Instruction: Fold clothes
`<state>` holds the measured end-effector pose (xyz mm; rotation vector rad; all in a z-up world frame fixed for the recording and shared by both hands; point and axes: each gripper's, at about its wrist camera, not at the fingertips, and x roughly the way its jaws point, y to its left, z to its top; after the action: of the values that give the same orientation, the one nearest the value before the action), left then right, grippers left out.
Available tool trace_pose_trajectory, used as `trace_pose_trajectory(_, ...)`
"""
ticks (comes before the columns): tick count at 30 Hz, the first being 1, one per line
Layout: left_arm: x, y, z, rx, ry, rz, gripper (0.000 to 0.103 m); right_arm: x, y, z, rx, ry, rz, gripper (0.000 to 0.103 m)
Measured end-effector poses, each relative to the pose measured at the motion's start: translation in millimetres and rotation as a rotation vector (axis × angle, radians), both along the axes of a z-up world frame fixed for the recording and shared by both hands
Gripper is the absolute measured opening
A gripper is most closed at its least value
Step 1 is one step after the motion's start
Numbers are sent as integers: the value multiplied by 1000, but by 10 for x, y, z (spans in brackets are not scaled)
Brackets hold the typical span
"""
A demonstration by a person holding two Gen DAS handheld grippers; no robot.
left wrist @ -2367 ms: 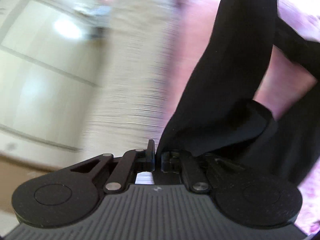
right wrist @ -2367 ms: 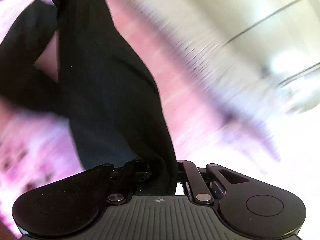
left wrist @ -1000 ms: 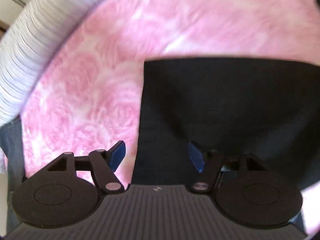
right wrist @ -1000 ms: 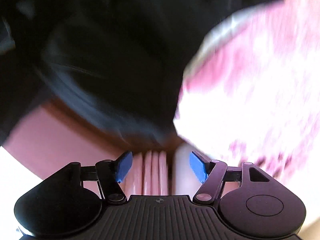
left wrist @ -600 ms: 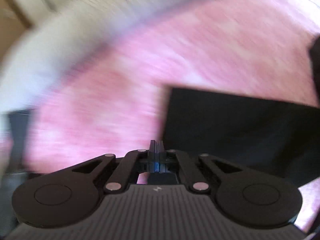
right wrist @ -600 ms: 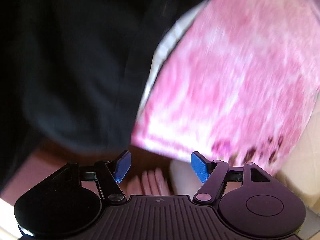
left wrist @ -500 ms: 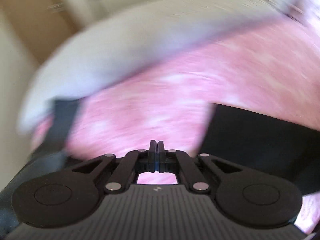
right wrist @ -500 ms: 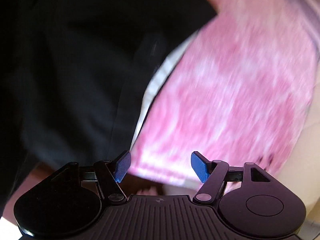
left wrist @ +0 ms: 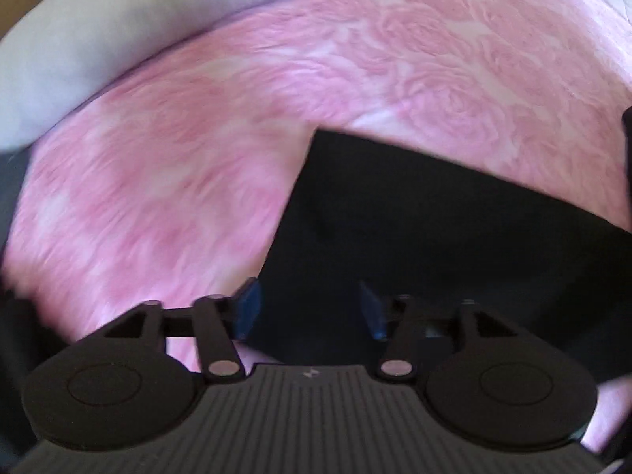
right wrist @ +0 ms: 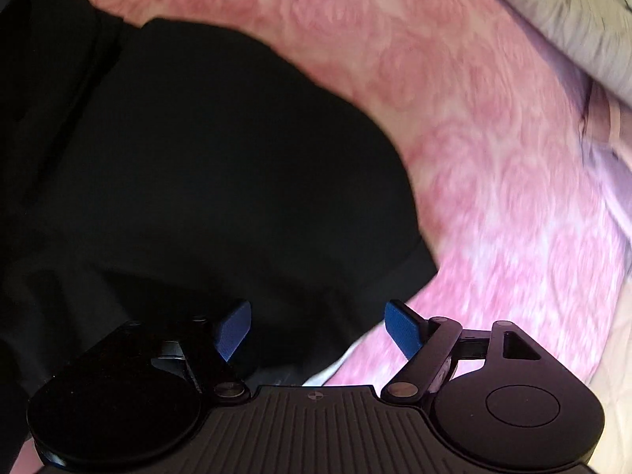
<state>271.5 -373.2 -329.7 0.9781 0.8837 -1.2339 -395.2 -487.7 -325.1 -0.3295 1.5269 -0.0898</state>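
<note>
Left gripper point(left wrist: 310, 310): jaws spread wide, blue pads point(left wrist: 247, 308) apart, nothing pinched, poised over the near left corner of the black garment point(left wrist: 434, 245). Left pad just past the garment's left edge, above the pink rose-patterned bedspread point(left wrist: 177, 181); right pad above dark cloth. Whether touching the cloth, impossible to tell.

Right gripper point(right wrist: 318, 330): jaws likewise spread, blue pads point(right wrist: 403, 330) apart, empty. Left pad above the black garment point(right wrist: 221, 181), right pad near its lower right corner, over the bedspread point(right wrist: 493, 181). A pale strip point(right wrist: 333, 371) glimpsed below that corner, too blurred to identify.

Further out in the left wrist view: garment laid flat on the bedspread, left edge straight and slanting away, far edge straight, meeting in a crisp corner. Beyond it, open pink bedspread up to its far edge, bordered by a pale grey ribbed band point(left wrist: 98, 27).

Further out in the right wrist view: garment's right edge curved, dark folds heaped toward the left side of the frame. Past it, more bedspread, then the grey ribbed band point(right wrist: 565, 12) along the top right edge.
</note>
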Motion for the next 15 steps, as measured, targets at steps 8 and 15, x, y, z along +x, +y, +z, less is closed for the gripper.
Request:
trace_pose_trajectory(8, 6, -700, -450, 68, 74, -104, 28, 275, -187, -141, 36, -76, 36, 81)
trace_pose_trajectory(15, 36, 200, 703, -211, -19, -1, 6, 486, -239, -236, 16, -92, 107, 81)
